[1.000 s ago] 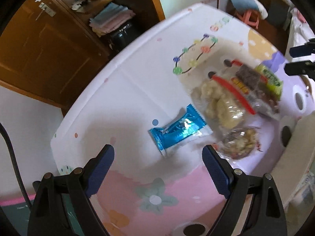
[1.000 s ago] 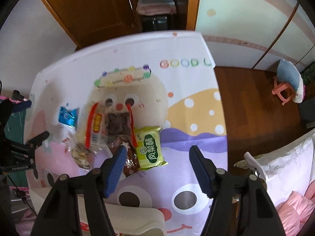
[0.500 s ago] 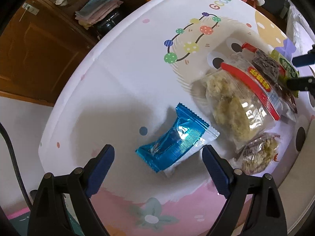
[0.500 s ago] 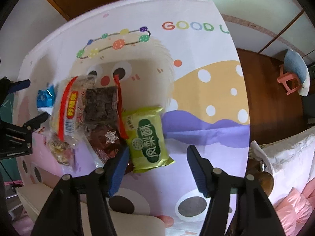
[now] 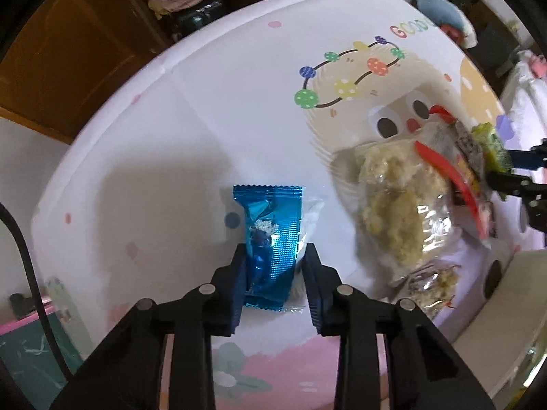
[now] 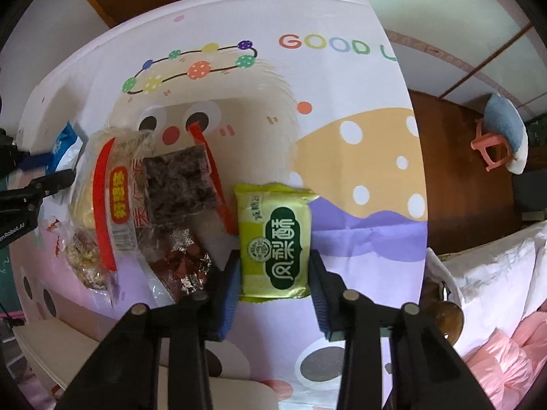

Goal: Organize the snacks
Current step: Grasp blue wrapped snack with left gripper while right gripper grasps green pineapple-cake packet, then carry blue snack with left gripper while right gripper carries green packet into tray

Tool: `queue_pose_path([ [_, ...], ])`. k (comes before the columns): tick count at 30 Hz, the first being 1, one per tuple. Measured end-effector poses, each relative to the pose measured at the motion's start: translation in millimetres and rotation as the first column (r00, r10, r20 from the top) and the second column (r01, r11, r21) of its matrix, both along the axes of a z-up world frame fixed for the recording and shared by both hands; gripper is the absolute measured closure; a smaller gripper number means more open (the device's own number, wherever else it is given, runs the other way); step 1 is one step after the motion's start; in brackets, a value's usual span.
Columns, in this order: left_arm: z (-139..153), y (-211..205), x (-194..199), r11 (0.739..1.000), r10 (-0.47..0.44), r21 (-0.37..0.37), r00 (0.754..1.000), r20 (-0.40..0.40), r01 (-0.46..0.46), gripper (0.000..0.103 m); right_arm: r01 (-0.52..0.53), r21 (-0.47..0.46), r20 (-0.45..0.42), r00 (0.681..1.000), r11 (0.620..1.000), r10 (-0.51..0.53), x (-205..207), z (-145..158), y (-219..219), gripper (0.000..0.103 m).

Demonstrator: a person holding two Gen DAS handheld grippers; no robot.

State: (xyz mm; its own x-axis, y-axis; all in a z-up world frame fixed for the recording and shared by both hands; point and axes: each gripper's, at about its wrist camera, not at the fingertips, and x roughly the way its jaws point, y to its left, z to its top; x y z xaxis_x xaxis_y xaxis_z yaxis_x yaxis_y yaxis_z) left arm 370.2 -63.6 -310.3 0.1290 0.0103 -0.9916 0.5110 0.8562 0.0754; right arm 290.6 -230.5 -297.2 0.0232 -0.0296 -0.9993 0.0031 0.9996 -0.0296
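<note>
Left tool point(image 5: 274, 268): clenched across the short width of the blue foil snack packet point(image 5: 270, 239), long axis running straight ahead on the cartoon-printed surface point(image 5: 205, 102); right tool point(image 6: 273, 273): just closing, flanking the green pineapple-cake packet point(image 6: 275, 242), same alignment.

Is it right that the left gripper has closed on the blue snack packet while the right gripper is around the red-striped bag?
Not quite. The left gripper pinches the blue packet, but the right gripper brackets the green packet, as the right wrist view shows.
</note>
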Motion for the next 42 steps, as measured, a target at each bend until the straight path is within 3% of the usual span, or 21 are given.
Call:
queue_pose_path([
  [7,7,9,-19,0.997,0.075,0.025,0.996,0.056,-0.077,0.076,0.049,0.014,0.017,0.999,0.999,-0.049,-12,6,-13,0.066],
  [12,35,22,-30,0.984,0.177,0.009,0.98,0.092,-0.179,0.076,0.088,0.039,0.054,0.994,0.995,-0.09,-23,25,-27,0.066],
  [21,109,52,-76,0.941,0.336,-0.098,0.931,0.146,-0.324,0.076,0.105,0.116,0.152,0.981,0.988,-0.122,-56,85,-30,0.066],
  [28,177,58,-146,0.914,0.396,-0.182,0.893,0.215,-0.362,0.076,0.068,0.166,0.234,0.966,0.984,-0.107,-96,140,-22,0.066],
  [32,207,56,-189,0.907,0.407,-0.223,0.883,0.234,-0.358,0.076,0.056,0.204,0.262,0.959,0.977,-0.109,-128,165,-20,0.066],
  [42,238,40,-276,0.88,0.446,-0.292,0.864,0.234,-0.375,0.076,-0.01,0.227,0.294,0.954,0.974,-0.059,-192,195,-2,0.066],
])
